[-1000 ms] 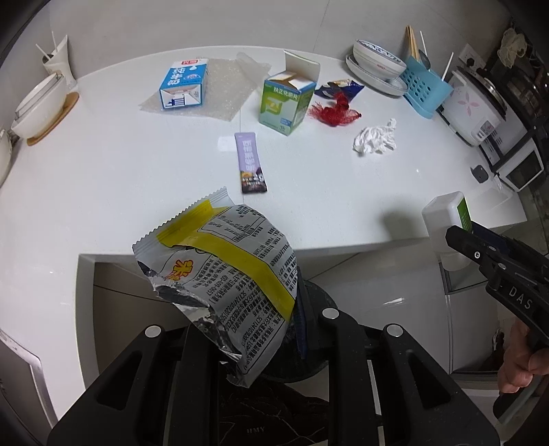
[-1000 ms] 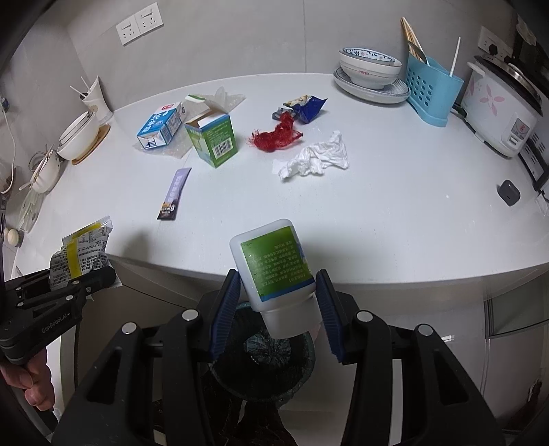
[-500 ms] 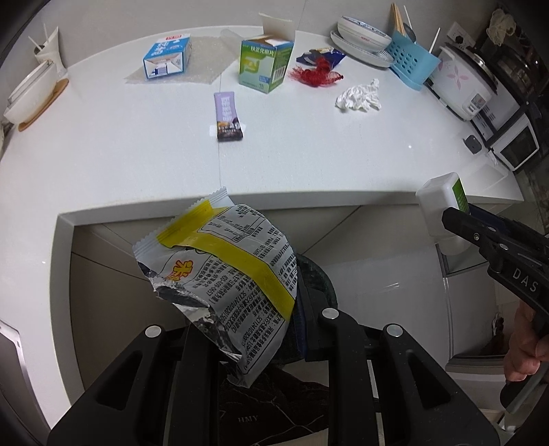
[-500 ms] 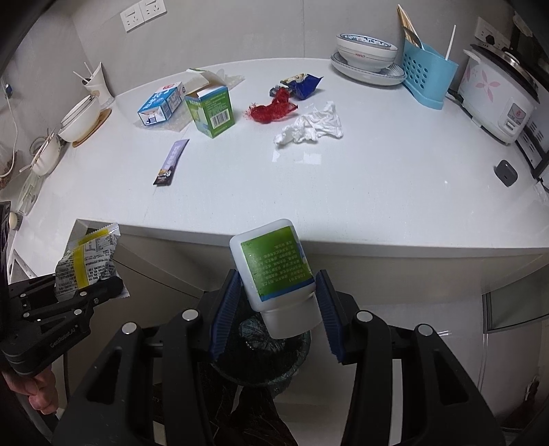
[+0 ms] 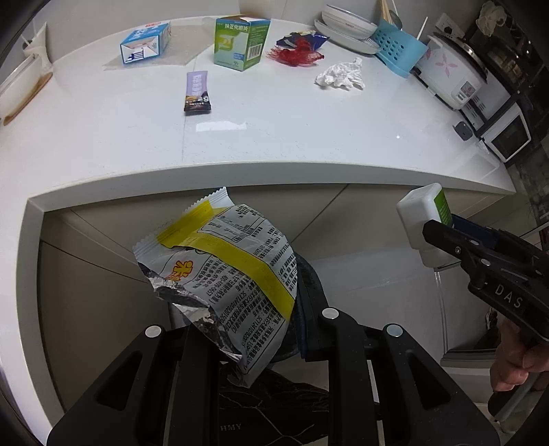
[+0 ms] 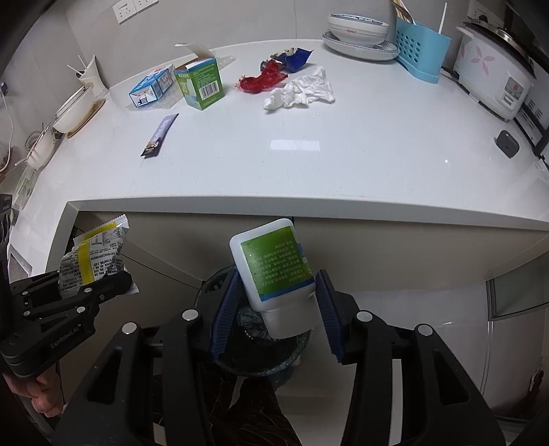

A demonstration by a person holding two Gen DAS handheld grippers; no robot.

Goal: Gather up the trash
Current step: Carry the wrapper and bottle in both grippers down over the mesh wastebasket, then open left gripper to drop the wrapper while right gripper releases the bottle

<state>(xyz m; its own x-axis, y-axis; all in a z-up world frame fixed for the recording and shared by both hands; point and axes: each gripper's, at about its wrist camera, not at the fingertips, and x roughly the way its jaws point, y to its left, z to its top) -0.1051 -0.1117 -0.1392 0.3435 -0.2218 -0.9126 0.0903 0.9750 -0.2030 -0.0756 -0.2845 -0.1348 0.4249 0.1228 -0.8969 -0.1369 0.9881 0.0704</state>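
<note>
In the left wrist view, the left gripper (image 5: pixel 260 302) was clenched on a crumpled silver snack wrapper with a yellow band (image 5: pixel 226 274), holding it in front of the edge of the white stone counter (image 5: pixel 308 137), above a dark round trash bin (image 5: pixel 308 281) that was mostly hidden behind the wrapper. On the counter lay a purple sachet (image 5: pixel 196 92), a blue and white carton on its side (image 5: pixel 145 42), a green and white open box (image 5: pixel 241 43), a red crumpled net (image 5: pixel 298 55), a blue foil wrapper (image 5: pixel 303 37) just behind it, and a crumpled white tissue (image 5: pixel 341 73). At the far right side stood stacked white bowls (image 5: pixel 346 22), a blue perforated utensil holder (image 5: pixel 399 48) and a white rice cooker with pink flowers (image 5: pixel 453 72). The right gripper (image 5: pixel 446 236) came in from the right with a white plastic bottle with a green label (image 5: pixel 423 223). Below the counter were beige cabinet fronts (image 5: pixel 96 291).

In the right wrist view, the right gripper (image 6: pixel 279 305) had its blue-padded jaws grasping the white bottle (image 6: pixel 272 271), bottom end up, directly above the dark bin (image 6: pixel 254 346), which held a black liner. The left gripper (image 6: pixel 103 291) with the snack wrapper (image 6: pixel 92 262) was at the left, near the counter corner. The grey wall (image 6: pixel 223 20) behind the counter carried white sockets (image 6: pixel 135 7).
</note>
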